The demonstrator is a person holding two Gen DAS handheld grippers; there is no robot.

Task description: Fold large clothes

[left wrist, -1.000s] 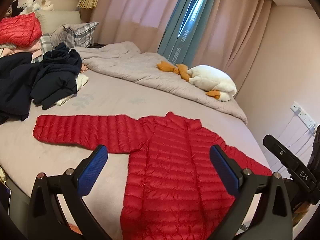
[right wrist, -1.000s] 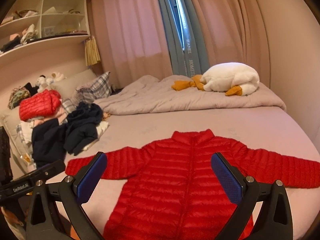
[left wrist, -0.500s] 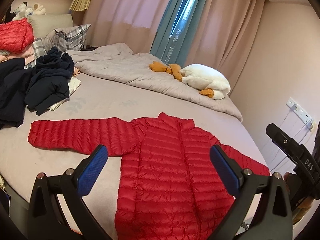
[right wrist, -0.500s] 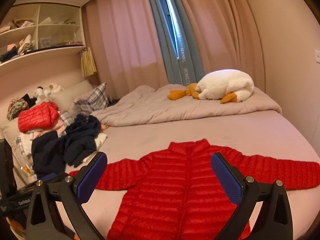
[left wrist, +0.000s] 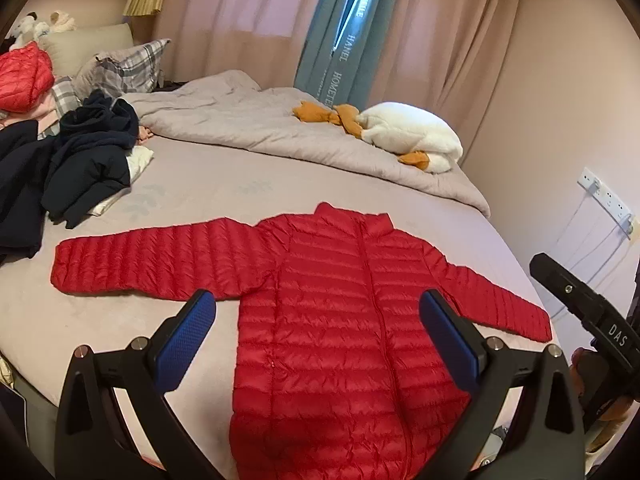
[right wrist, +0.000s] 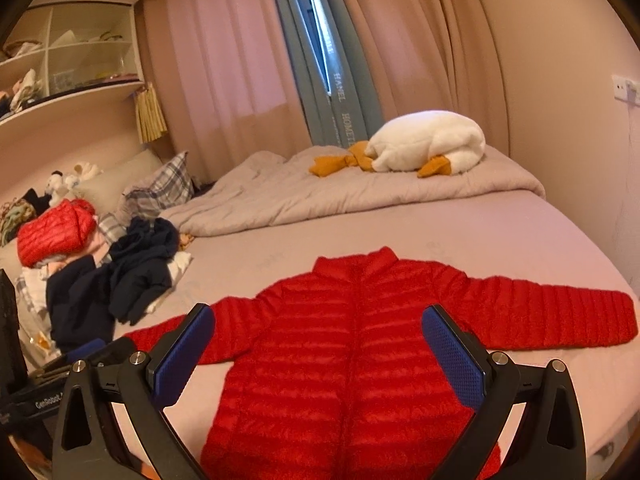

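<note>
A red quilted puffer jacket point(left wrist: 340, 312) lies flat, front up, on the bed point(left wrist: 224, 184), both sleeves spread out sideways; it also shows in the right wrist view point(right wrist: 360, 352). My left gripper point(left wrist: 320, 344) hovers open and empty above the jacket's lower body. My right gripper point(right wrist: 320, 352) is open and empty too, above the jacket's lower middle. The right gripper's black body point(left wrist: 584, 312) shows at the right edge of the left wrist view. The jacket's hem is hidden below both views.
A pile of dark clothes point(left wrist: 80, 160) lies at the bed's left. A folded red jacket point(right wrist: 52, 232) rests on other clothes by plaid pillows point(right wrist: 160, 192). A rumpled grey duvet point(left wrist: 280, 128) and a white plush goose point(right wrist: 428, 148) lie at the far side. Wall sockets point(left wrist: 604, 200) are at right.
Both grippers have pulled back and risen a little; the jacket appears lower and more fully in view. Jaws stay open. The jacket has not moved.
</note>
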